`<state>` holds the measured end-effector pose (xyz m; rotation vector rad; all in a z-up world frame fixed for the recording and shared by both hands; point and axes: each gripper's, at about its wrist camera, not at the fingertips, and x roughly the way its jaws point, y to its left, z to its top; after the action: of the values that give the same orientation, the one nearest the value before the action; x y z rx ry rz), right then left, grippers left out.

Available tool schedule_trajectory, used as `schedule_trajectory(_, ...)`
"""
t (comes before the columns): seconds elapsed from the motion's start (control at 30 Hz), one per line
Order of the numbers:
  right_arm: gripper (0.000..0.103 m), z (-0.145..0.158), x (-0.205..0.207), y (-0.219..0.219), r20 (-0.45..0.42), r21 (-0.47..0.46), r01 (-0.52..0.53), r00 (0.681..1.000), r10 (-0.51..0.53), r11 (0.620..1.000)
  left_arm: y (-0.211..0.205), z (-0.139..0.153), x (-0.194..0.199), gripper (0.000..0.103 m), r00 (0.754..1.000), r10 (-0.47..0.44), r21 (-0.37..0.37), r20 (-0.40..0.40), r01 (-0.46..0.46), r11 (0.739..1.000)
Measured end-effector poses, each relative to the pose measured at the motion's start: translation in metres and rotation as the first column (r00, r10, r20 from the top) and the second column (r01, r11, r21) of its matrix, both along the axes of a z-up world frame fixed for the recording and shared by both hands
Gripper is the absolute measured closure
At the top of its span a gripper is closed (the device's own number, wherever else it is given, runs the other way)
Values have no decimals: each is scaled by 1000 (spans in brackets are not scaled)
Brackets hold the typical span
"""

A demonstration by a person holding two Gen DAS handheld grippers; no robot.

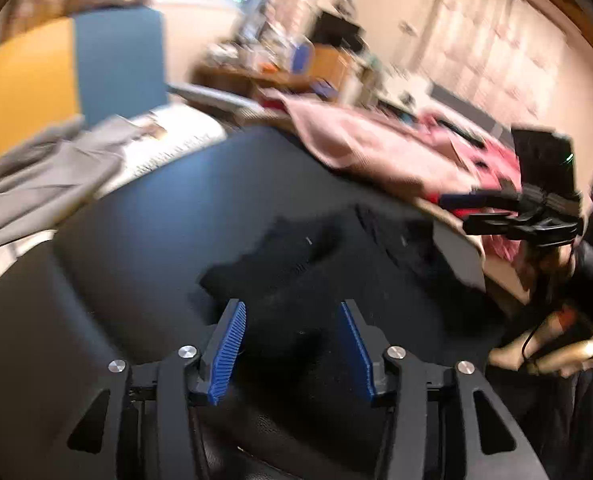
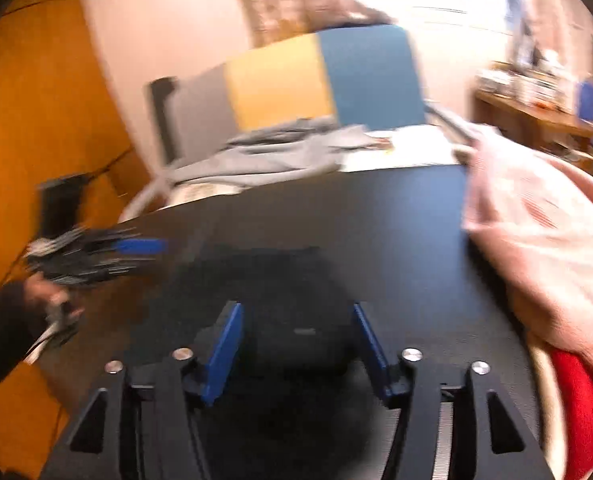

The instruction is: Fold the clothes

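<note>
Two blue-padded black grippers, left [image 1: 292,312] and right [image 2: 296,312], hover with fingers spread and empty over the dark folded garment [image 1: 296,256], which lies mid-way on the black tabletop [image 2: 336,200]. Bare black surface stretches beyond it to the far edge, where a grey cloth [image 2: 264,156] is heaped; a pale pink cloth [image 2: 536,232] crowds the right edge. Both views are motion-blurred, each gripper held by a black-sleeved hand [image 2: 48,296].
</note>
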<state>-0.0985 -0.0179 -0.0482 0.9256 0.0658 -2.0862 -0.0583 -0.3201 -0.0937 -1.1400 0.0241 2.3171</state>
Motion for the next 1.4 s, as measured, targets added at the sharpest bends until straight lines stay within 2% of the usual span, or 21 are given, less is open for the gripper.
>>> schedule_trajectory(0.03,43,1,5,-8,2,11,-38,999,38,999,4,-6,-5,49,1000,-18,-19,13,18,1000)
schedule_trajectory(0.1,43,-7,12,-26,13,62,-93,996,93,994,6,-17,-16,49,998,-36,-10,48,37,999)
schedule_trajectory(0.2,43,-24,10,-37,44,101,-98,995,94,990,5,-28,-30,52,995,-46,38,93,43,998)
schedule_trajectory(0.23,43,-29,7,-38,48,111,-88,995,83,990,4,-31,-33,61,993,-33,46,111,28,999)
schedule_trajectory(0.27,43,-34,5,-39,53,118,-76,996,71,990,3,-34,-34,77,991,-20,52,131,13,999)
schedule_trajectory(0.3,43,-38,2,-38,56,124,-65,997,59,990,3,-34,-35,82,990,1,60,138,-10,998)
schedule_trajectory(0.33,43,-45,-1,-39,53,144,-50,998,43,988,2,-33,-36,92,990,24,70,142,-35,997)
schedule_trajectory(0.4,42,-61,-4,-35,42,197,-22,999,14,980,5,-18,-31,96,991,81,96,107,-91,991)
schedule_trajectory(0.43,36,-70,-6,-30,39,189,-3,999,-4,982,11,-18,-31,97,988,117,52,98,-123,991)
schedule_trajectory(0.5,33,-80,-11,-15,66,101,44,996,-51,994,26,-30,-34,97,979,180,-67,96,-174,982)
schedule_trajectory(0.53,33,-80,-10,-15,67,88,57,996,-63,994,34,-43,-37,97,974,203,-128,105,-189,974)
schedule_trajectory(0.6,32,-78,-7,-21,40,116,68,997,-73,991,43,-46,-37,97,971,231,-177,62,-217,960)
schedule_trajectory(0.7,32,-76,-7,-20,46,109,69,996,-74,992,44,-44,-38,94,954,294,-166,61,-281,945)
schedule_trajectory(0.77,31,-74,-10,-20,51,108,63,996,-69,992,41,-38,-29,83,938,345,-153,37,-336,930)
schedule_trajectory(0.8,31,-73,-9,-20,51,109,61,996,-67,992,38,-34,-22,82,927,373,-136,26,-367,920)
schedule_trajectory(0.87,29,-71,-11,-19,62,101,55,996,-62,993,28,-24,-7,82,912,409,-61,26,-407,911)
schedule_trajectory(0.93,29,-70,-12,-17,74,93,52,996,-58,994,15,-18,13,80,895,441,42,61,-444,895)
schedule_trajectory(1.03,28,-66,-13,-15,94,87,47,994,-55,995,-6,-22,42,66,872,465,207,153,-488,848)
schedule_trajectory(1.13,28,-51,-7,-11,90,56,50,994,-55,997,-19,-31,70,60,854,479,276,204,-520,809)
schedule_trajectory(1.27,29,-27,10,-21,11,56,-9,1000,9,998,-18,-42,77,50,851,469,332,235,-524,784)
schedule_trajectory(1.4,29,-30,15,-33,-4,100,-31,999,32,994,-16,-52,82,39,850,456,386,262,-525,758)
